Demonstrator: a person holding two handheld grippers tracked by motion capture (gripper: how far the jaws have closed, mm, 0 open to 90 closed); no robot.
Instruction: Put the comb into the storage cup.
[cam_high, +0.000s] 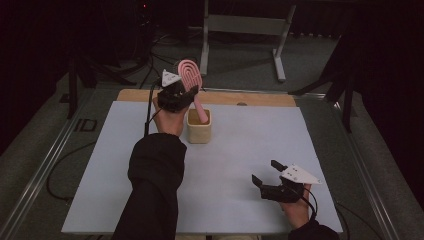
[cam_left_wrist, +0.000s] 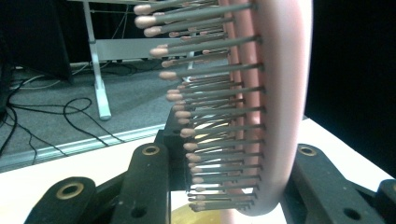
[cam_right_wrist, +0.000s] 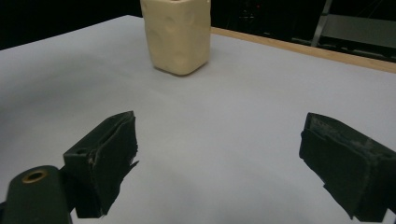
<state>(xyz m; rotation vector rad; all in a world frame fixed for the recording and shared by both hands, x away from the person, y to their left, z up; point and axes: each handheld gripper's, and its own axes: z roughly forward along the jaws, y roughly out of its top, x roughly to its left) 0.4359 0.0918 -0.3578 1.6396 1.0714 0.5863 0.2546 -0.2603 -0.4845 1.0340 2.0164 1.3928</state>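
A pink hairbrush (cam_high: 190, 75) stands upright with its handle down inside a cream cup (cam_high: 199, 127) at the back middle of the white table (cam_high: 240, 155). My left gripper (cam_high: 177, 95) is shut on the brush at the base of its head. In the left gripper view the bristled head (cam_left_wrist: 280, 93) rises between the two black jaws of my left gripper (cam_left_wrist: 229, 186). My right gripper (cam_high: 265, 171) rests low near the front right of the table, open and holding nothing. In its own view my right gripper (cam_right_wrist: 219, 158) faces the cup (cam_right_wrist: 180, 35) across bare table.
A wooden strip (cam_high: 250, 98) runs along the table's far edge. Behind it on the carpet stands a grey metal frame (cam_high: 240, 25), with cables (cam_high: 150, 60) trailing over the floor to the left. Metal rails (cam_high: 45, 165) flank the table.
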